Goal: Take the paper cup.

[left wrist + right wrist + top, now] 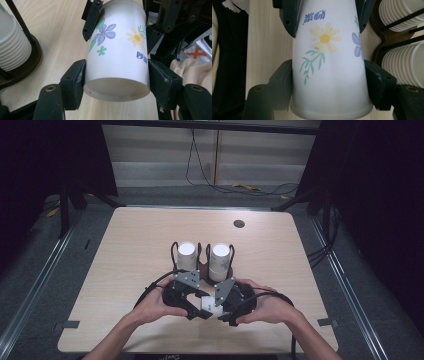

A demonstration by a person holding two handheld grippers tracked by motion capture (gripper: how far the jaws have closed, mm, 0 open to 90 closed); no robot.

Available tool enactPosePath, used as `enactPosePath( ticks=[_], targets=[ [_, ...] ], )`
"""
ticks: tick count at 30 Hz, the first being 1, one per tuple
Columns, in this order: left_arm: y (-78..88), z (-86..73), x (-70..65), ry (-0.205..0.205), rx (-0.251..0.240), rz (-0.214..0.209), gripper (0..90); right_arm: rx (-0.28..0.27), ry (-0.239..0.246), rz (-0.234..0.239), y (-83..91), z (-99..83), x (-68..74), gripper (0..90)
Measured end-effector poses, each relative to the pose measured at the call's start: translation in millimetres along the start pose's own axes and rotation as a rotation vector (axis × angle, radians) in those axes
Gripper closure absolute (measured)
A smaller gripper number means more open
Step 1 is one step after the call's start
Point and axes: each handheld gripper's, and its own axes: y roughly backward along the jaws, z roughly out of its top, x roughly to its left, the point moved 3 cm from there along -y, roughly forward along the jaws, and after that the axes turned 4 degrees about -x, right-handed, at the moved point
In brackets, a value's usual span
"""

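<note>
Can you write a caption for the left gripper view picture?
Both claws clamp one flowered paper cup beside a rack of stacked cups.

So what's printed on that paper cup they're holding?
The paper cup is white with purple and yellow flowers, green leaves and blue lettering; the left gripper view shows it best.

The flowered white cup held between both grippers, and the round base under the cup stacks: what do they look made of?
The flowered white cup looks like matte coated paper: thin wall, printed flowers. The round dark brown base looks like stained wood with a slight sheen, though moulded plastic is possible.
</note>
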Motion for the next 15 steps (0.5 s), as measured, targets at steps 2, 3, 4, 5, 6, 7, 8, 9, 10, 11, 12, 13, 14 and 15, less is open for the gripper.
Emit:
enactPosePath(
  ticks=[2,3,4,5,6,7,8,9,10,11,12,13,14,15],
  targets=[
    [0.4,0.3,0.5,0.001,-0.005,-0.001,34.9,-0.005,-0.002,-0.001,0.0,-0.4,-0.3,29.6],
    [0.7,0.4,0.7,-0.002,-0.007,-0.003,35.0,-0.008,-0.014,-0.001,0.0,-1.0,-0.1,28.8],
    [1.1,0.4,0.8,-0.002,-0.013,-0.008,35.1,-0.016,-0.012,0.001,-0.1,-1.4,-0.7,27.6],
    [1.8,0.3,0.8,0.000,-0.014,-0.012,35.4,-0.021,-0.021,-0.001,0.1,-2.0,-0.9,26.3],
    [2.2,0.5,1.3,-0.005,-0.021,-0.013,35.6,-0.029,-0.026,0.002,0.1,-2.6,-1.3,24.3],
    [3.0,0.6,1.4,-0.008,-0.027,-0.020,35.7,-0.033,-0.040,-0.002,0.5,-3.4,-1.2,21.9],
    [3.6,0.9,1.4,-0.012,-0.031,-0.022,35.7,-0.041,-0.048,-0.008,0.9,-4.3,-1.9,20.9],
    [4.2,1.2,1.0,-0.010,-0.037,-0.019,35.8,-0.054,-0.049,-0.006,1.1,-5.3,-2.8,19.7],
    [4.6,1.5,0.8,-0.010,-0.044,-0.021,35.8,-0.063,-0.059,-0.011,2.1,-6.6,-3.1,18.6],
    [4.8,1.7,0.5,-0.011,-0.051,-0.024,35.8,-0.079,-0.077,-0.009,2.8,-8.0,-3.2,17.3],
    [5.4,1.9,0.6,-0.016,-0.046,-0.020,35.8,-0.090,-0.093,-0.011,3.2,-9.6,-3.1,16.6],
    [4.9,1.9,0.6,-0.012,-0.055,-0.023,35.7,-0.096,-0.102,-0.016,3.5,-11.5,-3.0,16.9],
    [4.6,2.0,0.7,-0.012,-0.059,-0.025,35.7,-0.106,-0.109,-0.021,3.7,-13.2,-3.4,16.7],
    [4.5,2.0,0.5,-0.013,-0.062,-0.022,35.7,-0.114,-0.118,-0.021,4.0,-15.0,-3.7,16.0]
  ],
)
